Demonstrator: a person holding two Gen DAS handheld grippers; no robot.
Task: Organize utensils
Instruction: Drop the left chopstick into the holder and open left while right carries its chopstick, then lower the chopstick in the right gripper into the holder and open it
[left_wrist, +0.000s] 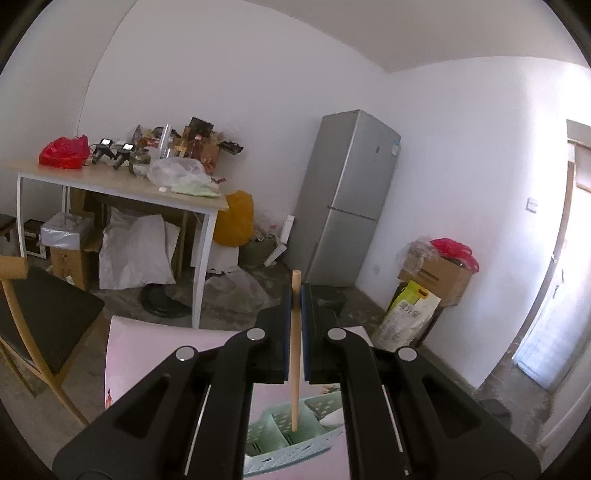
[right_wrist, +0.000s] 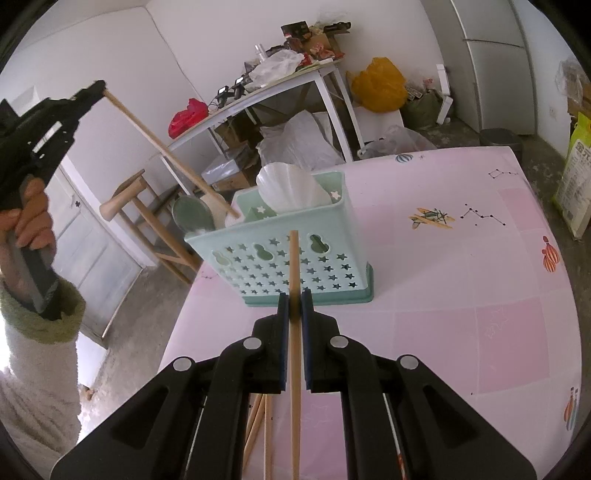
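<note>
place: home | signs: fridge (left_wrist: 347, 199), cluttered side table (left_wrist: 122, 182), pink-clothed dining table (right_wrist: 443, 280)

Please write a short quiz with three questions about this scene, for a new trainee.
1. True or false: the right gripper is shut on a single wooden chopstick.
2. What does the left gripper hold? A) white shell-shaped ladle B) long wooden chopstick C) nothing
3. Where does that stick's lower end reach?

Key: 1 true. 2 B. 3 Into the mint-green perforated plastic caddy on the pink table.
</note>
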